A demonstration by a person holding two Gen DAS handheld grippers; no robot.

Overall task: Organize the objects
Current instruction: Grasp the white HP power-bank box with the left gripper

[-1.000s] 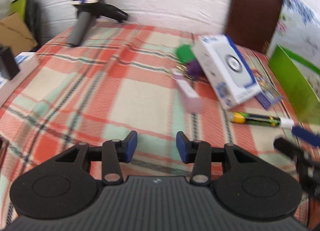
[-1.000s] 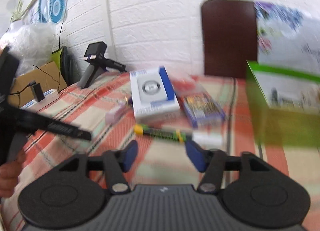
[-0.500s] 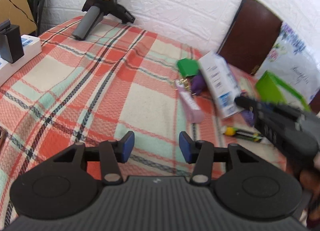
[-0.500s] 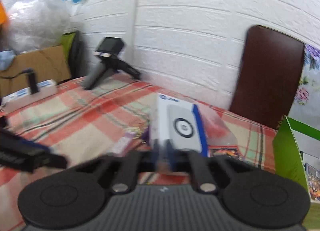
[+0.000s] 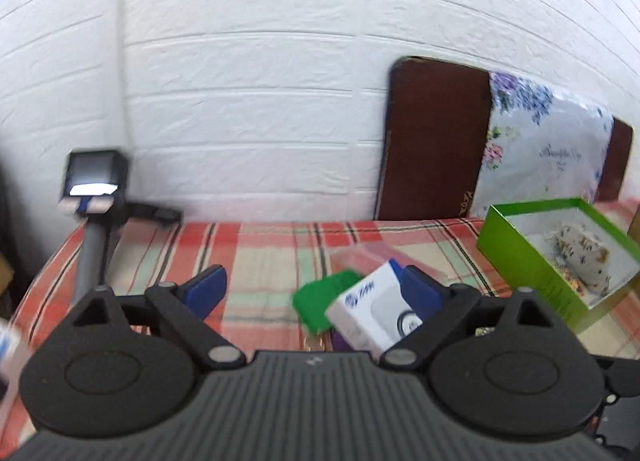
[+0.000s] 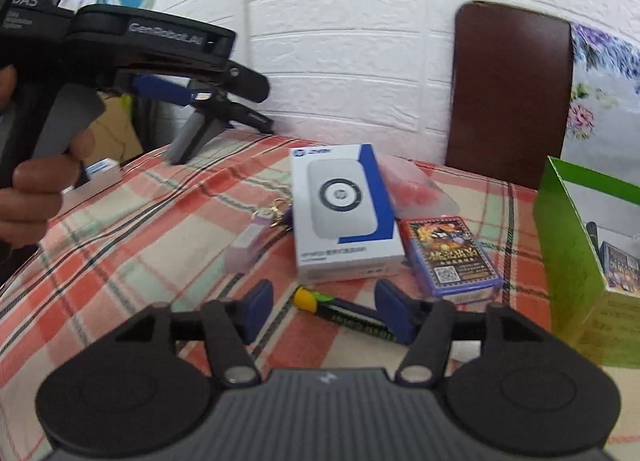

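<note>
The white-and-blue cardboard box point(image 6: 344, 213), rectangular with a printed ring on its lid, lies flat at the centre of the plaid cloth point(image 6: 132, 245), a glossy card pack point(image 6: 452, 257) touching at its four o'clock and a pale pink block point(image 6: 248, 245) near its eight o'clock. The right gripper point(image 6: 324, 311) hangs at the box's six o'clock, jaws opening, straddling a slim marker point(image 6: 344, 315) without pressing it. The left gripper point(image 5: 312, 289) stands raised, jaws opening wide with nothing gripped; an open green carton point(image 5: 532, 261) sits at three o'clock.
</note>
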